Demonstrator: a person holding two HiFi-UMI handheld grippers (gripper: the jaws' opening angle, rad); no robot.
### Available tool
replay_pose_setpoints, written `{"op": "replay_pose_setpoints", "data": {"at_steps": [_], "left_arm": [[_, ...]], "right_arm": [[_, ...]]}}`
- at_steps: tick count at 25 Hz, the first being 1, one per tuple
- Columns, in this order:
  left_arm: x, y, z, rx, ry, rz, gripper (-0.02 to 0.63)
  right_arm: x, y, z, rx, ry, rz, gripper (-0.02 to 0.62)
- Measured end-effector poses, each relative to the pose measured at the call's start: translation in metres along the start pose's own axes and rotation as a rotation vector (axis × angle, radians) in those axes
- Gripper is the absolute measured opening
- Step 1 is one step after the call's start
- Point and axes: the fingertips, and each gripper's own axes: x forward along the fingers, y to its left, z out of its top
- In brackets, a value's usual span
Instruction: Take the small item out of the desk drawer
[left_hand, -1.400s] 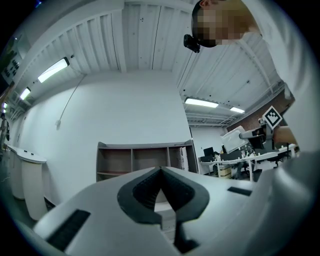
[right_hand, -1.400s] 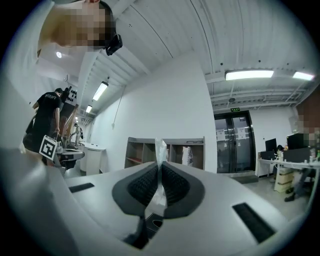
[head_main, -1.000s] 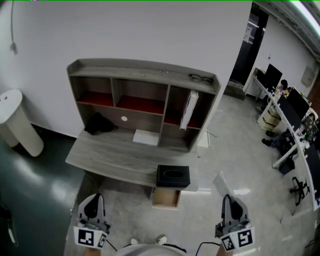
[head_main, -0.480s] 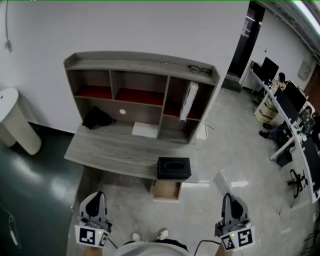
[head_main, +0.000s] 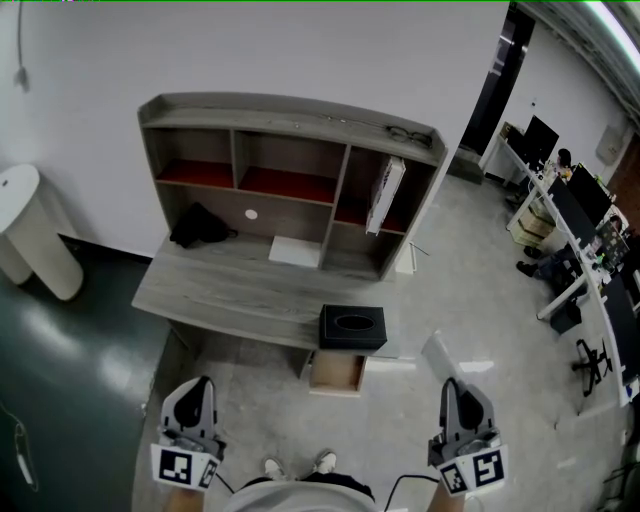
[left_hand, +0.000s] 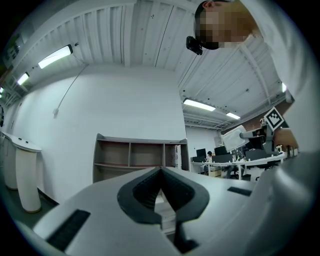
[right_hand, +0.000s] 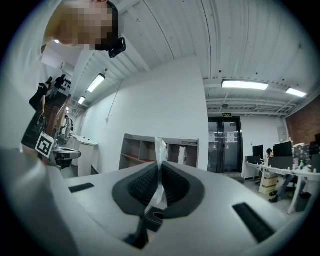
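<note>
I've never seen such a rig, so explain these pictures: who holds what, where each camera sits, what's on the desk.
No robot: a person holds a two-jaw gripper in each hand. The head view looks down from the person's head; the gripper views ride on the grippers, looking along their jaws. The left gripper is shut and empty. The right gripper is shut on a clear plastic piece. On the desk lie a black tissue box, a white sheet and a dark bundle; the drawer below stands open.

Left tool (head_main: 195, 392), right tool (head_main: 452, 395): jaws closed.
</note>
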Motion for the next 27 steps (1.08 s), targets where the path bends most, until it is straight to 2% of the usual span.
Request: {"op": "replay_pose_setpoints", "data": {"at_steps": [9,27], "left_arm": [[-0.006,0.002,-0.007,-0.017,0.02,-0.014,0.017],[-0.004,-0.015,-0.019,-0.005,0.051,-0.023,0.017]], "right_arm": [[-0.004,0.012,-0.003,-0.025,0.027,-0.001,0.026],[-0.011,0.002,-0.017,-0.021,0.045,-0.001,0.026]]}}
